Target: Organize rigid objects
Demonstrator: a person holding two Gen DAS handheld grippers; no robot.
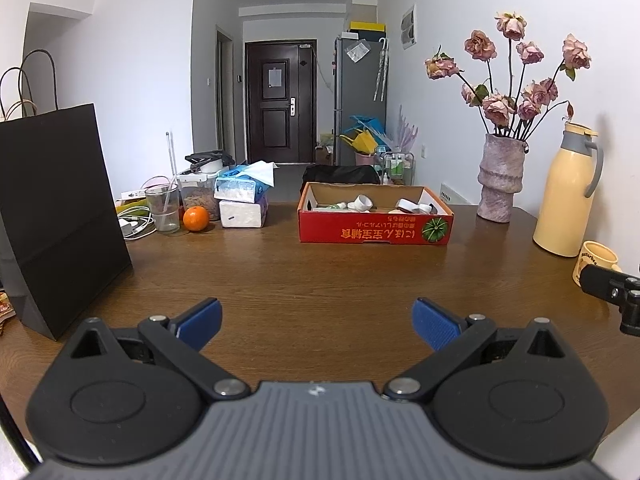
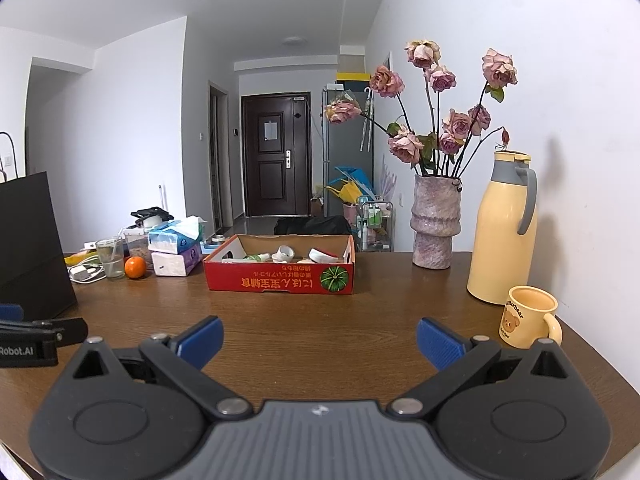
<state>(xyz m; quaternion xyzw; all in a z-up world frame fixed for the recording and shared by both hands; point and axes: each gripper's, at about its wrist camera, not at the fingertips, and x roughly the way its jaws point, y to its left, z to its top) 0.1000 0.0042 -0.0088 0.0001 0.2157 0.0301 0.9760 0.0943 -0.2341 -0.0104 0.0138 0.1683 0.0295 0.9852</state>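
Observation:
A red cardboard box (image 1: pixel 376 230) stands at the far middle of the brown table (image 1: pixel 300 276); it shows in the right wrist view too (image 2: pixel 280 278). Several small white and green items (image 1: pixel 362 202) lie inside it (image 2: pixel 286 255). My left gripper (image 1: pixel 318 320) is open and empty, low over the near table, well short of the box. My right gripper (image 2: pixel 320 340) is open and empty too, to the right of the left one. A yellow bear mug (image 2: pixel 528 316) stands just right of the right gripper, also seen in the left wrist view (image 1: pixel 596 260).
A black paper bag (image 1: pixel 52 216) stands at the left. A glass (image 1: pixel 162 208), an orange (image 1: pixel 196 218), tissue packs (image 1: pixel 242 200) and cables lie at the far left. A pink vase of roses (image 2: pixel 436 222) and a yellow thermos (image 2: pixel 504 232) stand by the right wall.

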